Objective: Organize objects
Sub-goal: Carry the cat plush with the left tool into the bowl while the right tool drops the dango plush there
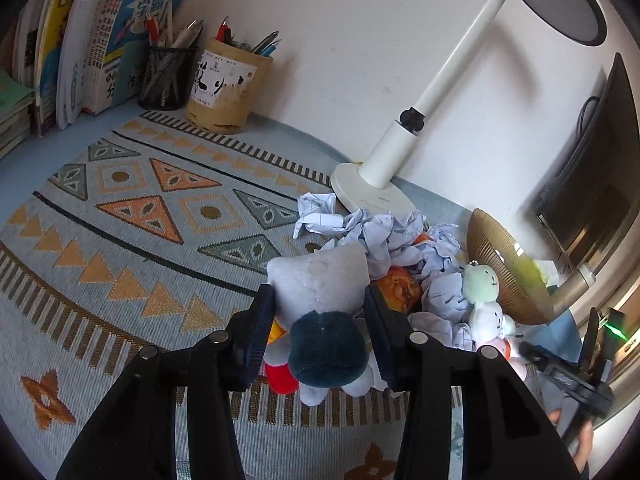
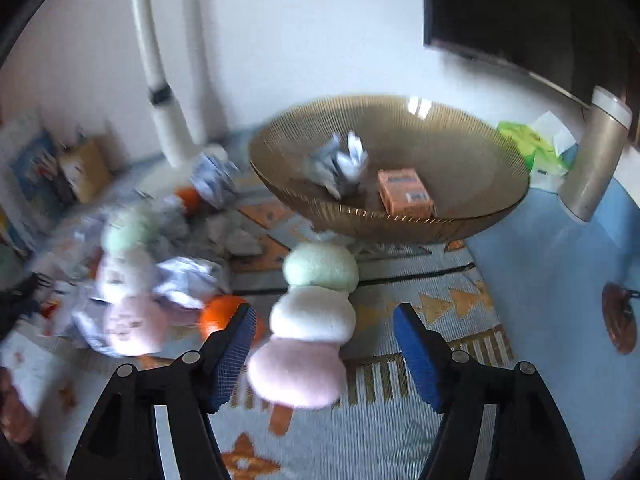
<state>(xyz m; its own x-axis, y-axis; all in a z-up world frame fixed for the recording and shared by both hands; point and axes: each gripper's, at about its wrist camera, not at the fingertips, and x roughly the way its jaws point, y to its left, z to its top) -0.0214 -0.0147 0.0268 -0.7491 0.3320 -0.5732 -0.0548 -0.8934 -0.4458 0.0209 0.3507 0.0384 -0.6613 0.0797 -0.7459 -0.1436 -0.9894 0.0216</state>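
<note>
My left tongs (image 1: 320, 332) are clamped on a grey plush cat (image 1: 320, 320), which is lifted over the patterned mat (image 1: 120, 240); the soft body could slide free. My right tongs (image 2: 324, 352) stand apart around the three-ball plush skewer (image 2: 312, 320), neither pad pressing. Closing off-centre could squeeze it out, short of the wire bowl (image 2: 480, 216).
</note>
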